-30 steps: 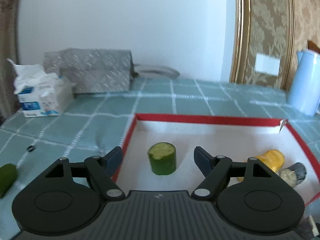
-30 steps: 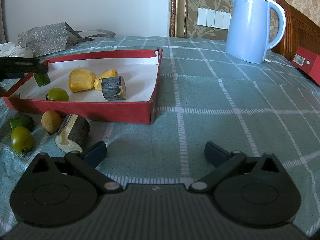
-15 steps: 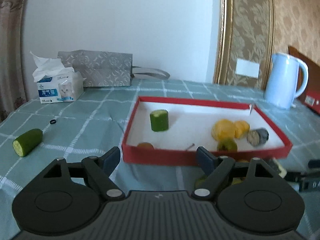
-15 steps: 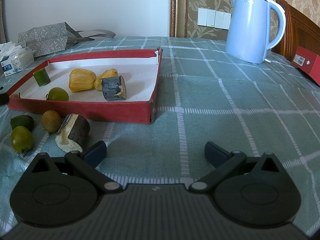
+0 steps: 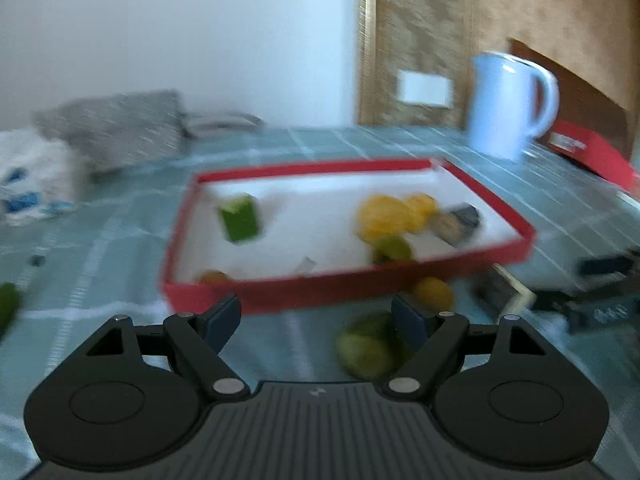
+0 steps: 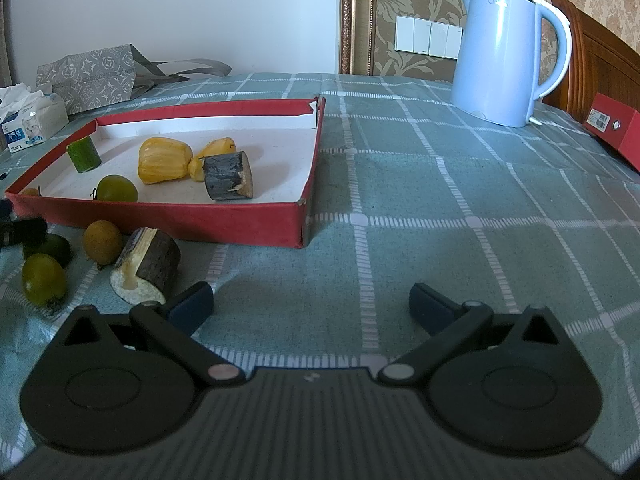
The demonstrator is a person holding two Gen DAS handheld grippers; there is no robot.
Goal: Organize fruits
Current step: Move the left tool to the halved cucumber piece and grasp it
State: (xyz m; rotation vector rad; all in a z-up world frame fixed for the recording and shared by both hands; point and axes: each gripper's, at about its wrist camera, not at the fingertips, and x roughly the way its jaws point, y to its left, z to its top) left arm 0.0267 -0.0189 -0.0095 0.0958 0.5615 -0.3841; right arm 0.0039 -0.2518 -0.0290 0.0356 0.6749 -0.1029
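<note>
A red tray (image 6: 300, 216) holds a cucumber chunk (image 6: 83, 154), two yellow jackfruit pieces (image 6: 162, 160), a dark cane piece (image 6: 228, 176) and a green tomato (image 6: 117, 189). On the cloth in front of it lie a brown longan (image 6: 102, 242), a cut cane piece (image 6: 146, 266), a green tomato (image 6: 43, 285) and a dark green piece (image 6: 52, 248). My left gripper (image 5: 316, 316) is open just short of the tray's near wall (image 5: 320, 288), with a blurred green piece (image 5: 368, 348) by its right finger. My right gripper (image 6: 310, 304) stands open over bare cloth, holding nothing.
A blue kettle (image 6: 504, 52) and a red box (image 6: 616, 128) stand at the back right. A tissue box (image 6: 32, 120) and a grey bag (image 6: 88, 76) sit at the back left. Another cucumber piece (image 5: 6, 308) lies on the cloth left of the tray.
The left gripper drew back from the cucumber chunk in the tray, then swung right and lower toward the fruits in front of it. The right gripper kept still.
</note>
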